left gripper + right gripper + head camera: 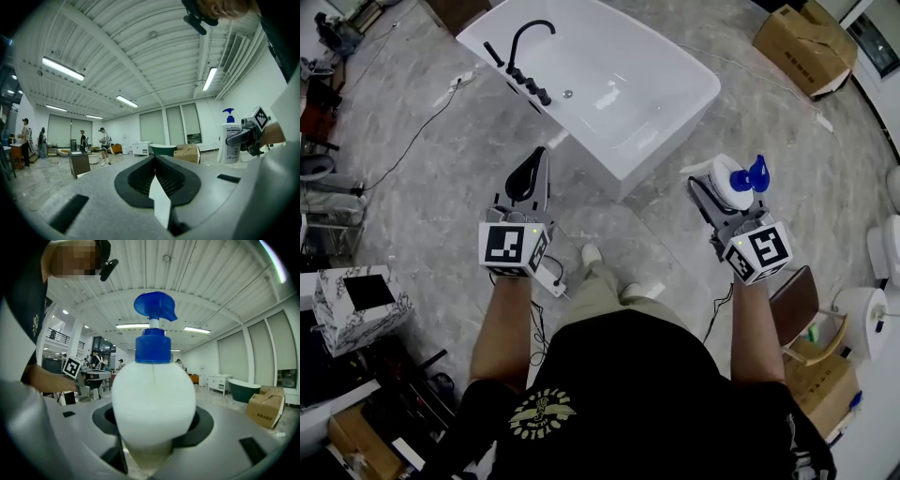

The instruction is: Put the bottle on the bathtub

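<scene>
A white pump bottle (733,185) with a blue pump head (155,305) sits upright in my right gripper (719,192), which is shut on its body (153,399). In the left gripper view the same bottle (230,137) shows far right. My left gripper (528,175) is shut with nothing in it, its black pads (157,180) pressed together. Both grippers point up and are held at waist height. The white bathtub (675,112) with a black faucet (528,37) stands on the floor ahead, between and beyond the two grippers.
A power strip and cables (551,279) lie on the marble floor by my feet. A cardboard box (804,45) sits at the back right, a chair (797,309) at my right, a marbled box (356,302) at my left. Several people (103,145) stand far off.
</scene>
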A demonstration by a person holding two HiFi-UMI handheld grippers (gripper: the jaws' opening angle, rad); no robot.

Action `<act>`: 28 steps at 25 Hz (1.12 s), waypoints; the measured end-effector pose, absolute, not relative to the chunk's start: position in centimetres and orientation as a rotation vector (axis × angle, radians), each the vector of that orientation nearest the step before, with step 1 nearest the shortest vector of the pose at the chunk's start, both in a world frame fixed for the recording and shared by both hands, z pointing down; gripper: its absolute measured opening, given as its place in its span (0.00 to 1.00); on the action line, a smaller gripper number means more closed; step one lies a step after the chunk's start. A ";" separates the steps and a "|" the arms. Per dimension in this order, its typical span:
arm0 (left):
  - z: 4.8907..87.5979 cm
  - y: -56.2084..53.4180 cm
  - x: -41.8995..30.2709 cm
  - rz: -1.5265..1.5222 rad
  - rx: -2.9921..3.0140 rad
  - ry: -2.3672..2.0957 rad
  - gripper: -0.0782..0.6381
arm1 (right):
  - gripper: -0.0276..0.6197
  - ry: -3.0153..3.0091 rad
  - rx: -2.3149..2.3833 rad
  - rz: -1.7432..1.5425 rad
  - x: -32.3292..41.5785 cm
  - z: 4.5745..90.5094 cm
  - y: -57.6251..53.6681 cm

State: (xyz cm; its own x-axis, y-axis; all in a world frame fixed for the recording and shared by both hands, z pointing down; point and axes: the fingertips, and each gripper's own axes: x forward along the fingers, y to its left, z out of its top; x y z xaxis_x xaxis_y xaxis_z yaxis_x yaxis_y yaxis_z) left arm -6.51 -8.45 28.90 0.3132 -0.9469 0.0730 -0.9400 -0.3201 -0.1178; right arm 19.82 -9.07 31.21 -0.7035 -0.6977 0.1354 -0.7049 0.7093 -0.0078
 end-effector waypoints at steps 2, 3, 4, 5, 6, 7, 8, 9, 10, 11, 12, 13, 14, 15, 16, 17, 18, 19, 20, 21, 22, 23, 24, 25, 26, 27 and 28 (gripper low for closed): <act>29.0 -9.8 -7.3 -0.205 -2.508 1.795 0.12 | 0.45 -2.788 1.160 0.102 19.2 31.3 -10.6; 29.3 -10.5 -7.8 -0.209 -2.512 1.797 0.12 | 0.45 -2.788 1.156 0.109 18.7 31.4 -11.3; 29.5 -11.2 -8.4 -0.213 -2.515 1.802 0.12 | 0.45 -2.787 1.144 0.114 18.1 31.6 -12.0; 29.7 -11.9 -9.0 -0.213 -2.518 1.806 0.12 | 0.45 -2.785 1.127 0.115 17.4 31.8 -12.6; 29.9 -12.6 -9.6 -0.213 -2.522 1.806 0.12 | 0.45 -2.781 1.112 0.111 16.8 32.1 -13.1; 30.1 -13.2 -10.0 -0.213 -2.527 1.803 0.12 | 0.45 -2.778 1.101 0.109 16.2 32.3 -13.5; 30.3 -13.9 -10.4 -0.216 -2.533 1.797 0.12 | 0.45 -2.777 1.096 0.110 15.6 32.4 -13.9; 30.4 -14.5 -10.7 -0.219 -2.539 1.790 0.12 | 0.45 -2.776 1.094 0.113 15.1 32.6 -14.3; 30.4 -15.1 -11.0 -0.222 -2.545 1.780 0.12 | 0.45 -2.774 1.093 0.116 14.6 32.6 -14.6; 30.3 -15.7 -11.3 -0.222 -2.551 1.769 0.12 | 0.45 -2.773 1.094 0.117 14.1 32.6 -15.0; 30.2 -16.3 -11.6 -0.223 -2.556 1.757 0.12 | 0.45 -2.771 1.094 0.116 13.6 32.5 -15.4; 30.1 -16.8 -12.0 -0.224 -2.561 1.745 0.12 | 0.45 -2.769 1.095 0.114 13.1 32.5 -15.8; 30.0 -17.4 -12.3 -0.225 -2.568 1.733 0.12 | 0.45 -2.767 1.100 0.114 12.6 32.4 -16.3; 30.0 -17.9 -12.6 -0.225 -2.575 1.721 0.12 | 0.45 -2.764 1.109 0.114 12.1 32.4 -16.8; 30.1 -18.5 -13.0 -0.226 -2.583 1.709 0.12 | 0.45 -2.761 1.119 0.115 11.6 32.4 -17.3; 30.2 -19.0 -13.3 -0.228 -2.593 1.697 0.12 | 0.45 -2.758 1.131 0.114 11.2 32.3 -17.7; 30.3 -19.5 -13.6 -0.229 -2.604 1.684 0.12 | 0.45 -2.754 1.143 0.111 10.8 32.3 -18.2; 30.5 -19.9 -13.8 -0.230 -2.613 1.672 0.12 | 0.45 -2.752 1.153 0.106 10.4 32.2 -18.6; 30.7 -20.4 -14.1 -0.233 -2.621 1.660 0.12 | 0.45 -2.749 1.161 0.101 10.0 32.2 -19.0; 30.8 -20.8 -14.3 -0.236 -2.627 1.651 0.12 | 0.45 -2.747 1.167 0.097 9.7 32.1 -19.4; 31.0 -21.2 -14.6 -0.237 -2.633 1.645 0.12 | 0.45 -2.744 1.173 0.094 9.4 32.2 -19.9; 31.1 -21.6 -14.7 -0.236 -2.639 1.641 0.12 | 0.45 -2.740 1.179 0.093 9.1 32.3 -20.3; 31.3 -21.9 -14.9 -0.233 -2.645 1.638 0.12 | 0.45 -2.734 1.184 0.092 8.9 32.5 -20.7; 31.6 -22.1 -15.0 -0.232 -2.651 1.636 0.12 | 0.45 -2.727 1.185 0.092 8.7 32.8 -21.1; 31.9 -22.4 -15.2 -0.236 -2.657 1.635 0.12 | 0.45 -2.721 1.183 0.094 8.5 33.2 -21.5; 32.2 -22.6 -15.3 -0.243 -2.662 1.636 0.12 | 0.45 -2.716 1.180 0.099 8.2 33.6 -21.9; 32.5 -22.9 -15.6 -0.251 -2.665 1.639 0.12 | 0.45 -2.713 1.175 0.103 7.8 34.0 -22.2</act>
